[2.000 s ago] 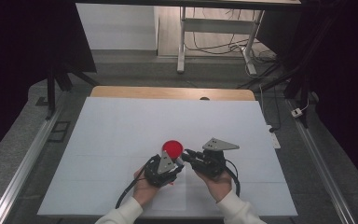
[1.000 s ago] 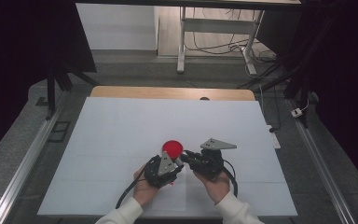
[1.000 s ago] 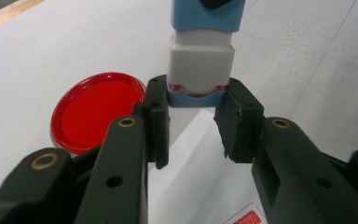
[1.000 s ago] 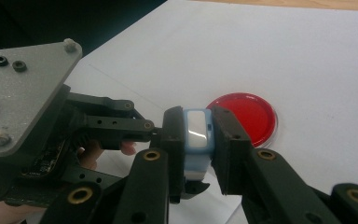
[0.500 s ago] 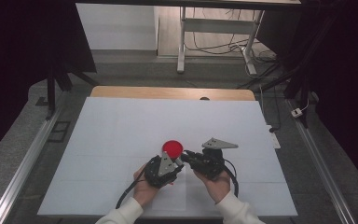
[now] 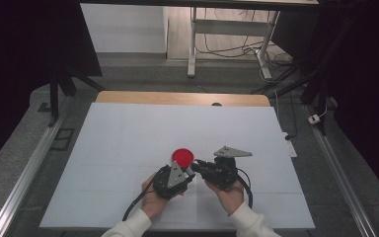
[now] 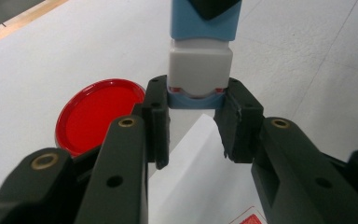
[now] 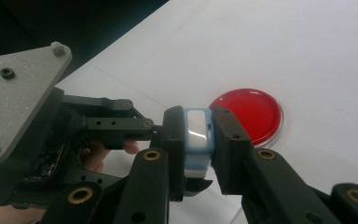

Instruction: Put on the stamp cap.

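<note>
Blue-and-white stamp (image 7: 200,60) being gripped at both ends, above the table.

I am clamping the left gripper (image 7: 193,123) on its blue base and the right gripper (image 8: 198,140) on its blue-and-white body, both hovering over a white paper sheet (image 7: 200,186). Beyond, the red ink-pad dish (image 6: 182,156) is sitting on the white table (image 6: 128,133). I judge I am pulling it apart; next needs a straight, steady separation.

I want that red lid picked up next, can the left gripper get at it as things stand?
Probably not yet. The left gripper is shut on the blue and white stamp, as is the right gripper. The red lid lies uncovered just beyond.
</note>
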The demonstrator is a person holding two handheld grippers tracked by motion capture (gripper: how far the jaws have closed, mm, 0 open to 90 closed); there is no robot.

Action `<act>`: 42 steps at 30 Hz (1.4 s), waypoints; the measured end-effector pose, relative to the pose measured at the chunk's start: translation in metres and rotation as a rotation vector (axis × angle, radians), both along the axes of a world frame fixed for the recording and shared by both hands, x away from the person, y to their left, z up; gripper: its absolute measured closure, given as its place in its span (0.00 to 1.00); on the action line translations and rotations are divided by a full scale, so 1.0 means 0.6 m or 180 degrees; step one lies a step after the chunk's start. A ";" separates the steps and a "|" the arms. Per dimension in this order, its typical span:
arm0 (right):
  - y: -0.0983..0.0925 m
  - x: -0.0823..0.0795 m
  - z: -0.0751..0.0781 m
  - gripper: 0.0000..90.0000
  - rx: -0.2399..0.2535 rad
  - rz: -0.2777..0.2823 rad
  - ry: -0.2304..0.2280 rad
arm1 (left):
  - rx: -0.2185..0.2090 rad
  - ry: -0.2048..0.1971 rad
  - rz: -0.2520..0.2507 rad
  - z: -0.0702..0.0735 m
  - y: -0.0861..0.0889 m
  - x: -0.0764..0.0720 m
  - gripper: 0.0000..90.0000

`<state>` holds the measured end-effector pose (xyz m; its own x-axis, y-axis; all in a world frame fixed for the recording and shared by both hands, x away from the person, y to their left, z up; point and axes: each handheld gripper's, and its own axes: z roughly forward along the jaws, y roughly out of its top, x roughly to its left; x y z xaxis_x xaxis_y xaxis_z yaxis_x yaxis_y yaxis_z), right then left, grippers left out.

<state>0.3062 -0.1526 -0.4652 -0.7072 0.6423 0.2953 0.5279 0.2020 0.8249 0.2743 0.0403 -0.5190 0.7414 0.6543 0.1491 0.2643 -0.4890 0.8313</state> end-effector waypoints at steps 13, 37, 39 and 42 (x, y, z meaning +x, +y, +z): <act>0.001 0.000 -0.002 0.84 -0.0011 0.0014 0.0056 | -0.0017 -0.0062 0.0008 0.001 0.001 -0.004 0.73; 0.001 0.002 -0.004 0.84 -0.0096 0.0086 -0.0030 | -0.0020 0.0128 -0.0029 -0.005 0.003 0.005 0.71; 0.000 0.002 -0.004 0.84 -0.0083 0.0092 -0.0027 | -0.0036 0.0147 -0.0017 -0.004 0.004 0.005 0.69; -0.001 0.002 -0.003 0.84 -0.0061 0.0101 -0.0042 | -0.0064 0.0177 -0.0004 -0.004 0.006 0.007 0.67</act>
<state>0.3071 -0.1531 -0.4672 -0.7310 0.6251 0.2737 0.5101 0.2343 0.8276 0.2783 0.0441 -0.5211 0.7490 0.6558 0.0944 0.3098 -0.4726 0.8250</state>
